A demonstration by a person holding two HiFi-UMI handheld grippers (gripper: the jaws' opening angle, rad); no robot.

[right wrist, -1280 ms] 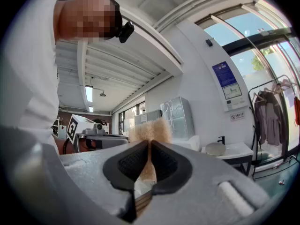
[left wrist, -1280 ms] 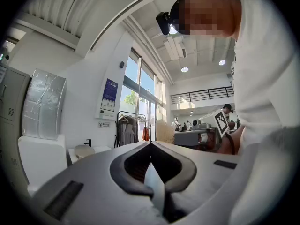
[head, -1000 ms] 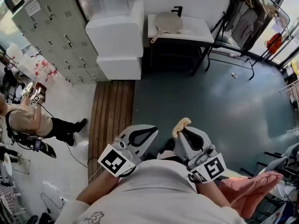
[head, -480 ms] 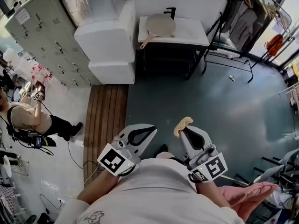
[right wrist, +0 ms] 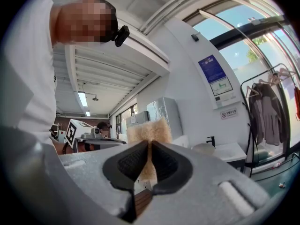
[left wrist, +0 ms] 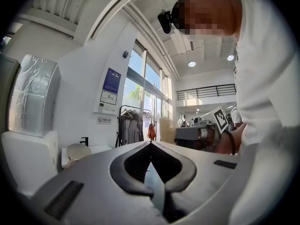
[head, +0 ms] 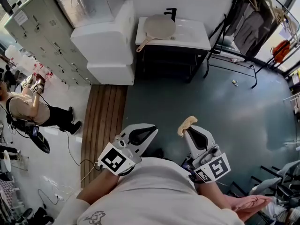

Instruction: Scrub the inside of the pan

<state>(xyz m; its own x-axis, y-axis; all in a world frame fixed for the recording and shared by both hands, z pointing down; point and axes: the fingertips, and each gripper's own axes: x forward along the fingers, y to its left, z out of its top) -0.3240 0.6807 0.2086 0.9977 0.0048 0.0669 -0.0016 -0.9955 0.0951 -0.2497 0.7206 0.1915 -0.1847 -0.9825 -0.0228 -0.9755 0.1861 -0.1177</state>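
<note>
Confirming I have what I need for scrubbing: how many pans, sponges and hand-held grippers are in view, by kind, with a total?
Pan: 1, on the sink counter
Sponge: 1
Hand-held grippers: 2, the left hand-held gripper shut and empty, the right hand-held gripper shut on the sponge
Total: 4

Sponge rough, porous; pan matt; floor strip wooden slats.
</note>
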